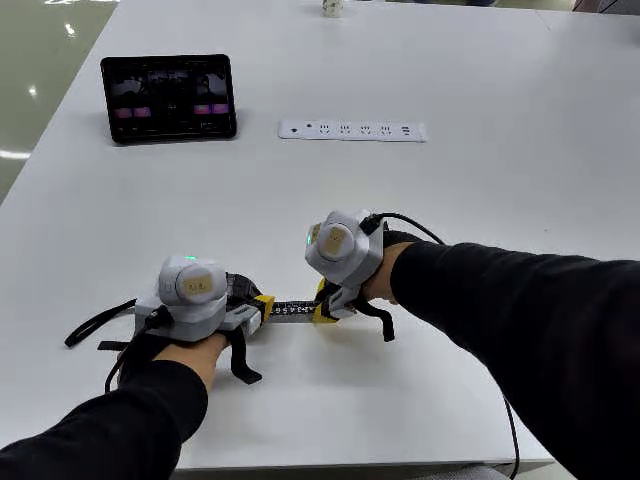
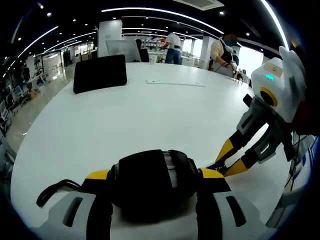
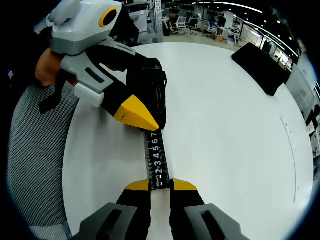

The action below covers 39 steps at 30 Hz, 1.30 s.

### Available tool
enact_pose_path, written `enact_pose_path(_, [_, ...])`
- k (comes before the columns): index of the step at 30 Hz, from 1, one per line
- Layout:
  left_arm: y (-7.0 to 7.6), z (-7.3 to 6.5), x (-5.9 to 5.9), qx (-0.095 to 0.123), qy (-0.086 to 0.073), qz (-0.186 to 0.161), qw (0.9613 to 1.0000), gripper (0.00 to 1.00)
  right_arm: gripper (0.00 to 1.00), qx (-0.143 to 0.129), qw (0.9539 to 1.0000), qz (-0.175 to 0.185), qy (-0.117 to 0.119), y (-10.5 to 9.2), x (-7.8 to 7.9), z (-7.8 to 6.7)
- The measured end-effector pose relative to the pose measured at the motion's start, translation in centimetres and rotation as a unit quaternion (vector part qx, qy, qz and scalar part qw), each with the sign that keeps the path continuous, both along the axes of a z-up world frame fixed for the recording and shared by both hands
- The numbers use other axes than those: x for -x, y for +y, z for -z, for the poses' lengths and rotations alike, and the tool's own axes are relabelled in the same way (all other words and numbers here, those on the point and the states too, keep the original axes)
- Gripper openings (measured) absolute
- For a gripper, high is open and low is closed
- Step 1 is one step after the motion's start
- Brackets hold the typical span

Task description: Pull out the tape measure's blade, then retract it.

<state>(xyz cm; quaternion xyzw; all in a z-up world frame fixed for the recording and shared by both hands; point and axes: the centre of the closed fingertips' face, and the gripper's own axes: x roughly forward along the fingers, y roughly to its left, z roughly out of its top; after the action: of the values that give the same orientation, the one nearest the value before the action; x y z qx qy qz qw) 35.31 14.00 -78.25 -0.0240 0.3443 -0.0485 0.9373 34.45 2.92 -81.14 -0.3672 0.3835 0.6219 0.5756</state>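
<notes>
Left gripper [image 1: 255, 308] clamps tape measure [image 2: 152, 182]; right gripper [image 3: 161, 186] pinches blade [image 3: 156, 155] tip (short length out). We judge pull-out underway; next we draw right gripper steadily away.

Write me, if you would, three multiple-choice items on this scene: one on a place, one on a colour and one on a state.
1. In the head view, where does the tablet lie from the power strip?
A. left of it
B. right of it
C. on top of it

2. What colour are the fingertips of the right gripper?
A. red
B. yellow
C. green

3. What state is the blade in?
A. fully wound in
B. out a short way, pinched by the right gripper
C. lying loose off the table

Key:
1 A: the tablet sits to the strip's left, apart from it.
2 B: both tips show yellow.
3 B: the numbered blade runs from the case in the left gripper to the right gripper's tips.
</notes>
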Motion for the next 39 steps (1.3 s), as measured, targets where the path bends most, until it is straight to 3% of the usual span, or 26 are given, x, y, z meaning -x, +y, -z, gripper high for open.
enact_pose_path(39, [0.0, 0.0, 0.1, 0.005, 0.003, 0.002, 1.0000, 0.62, 0.10, -0.025, 0.9996, 0.011, 0.003, 1.8, 0.4, 0.1])
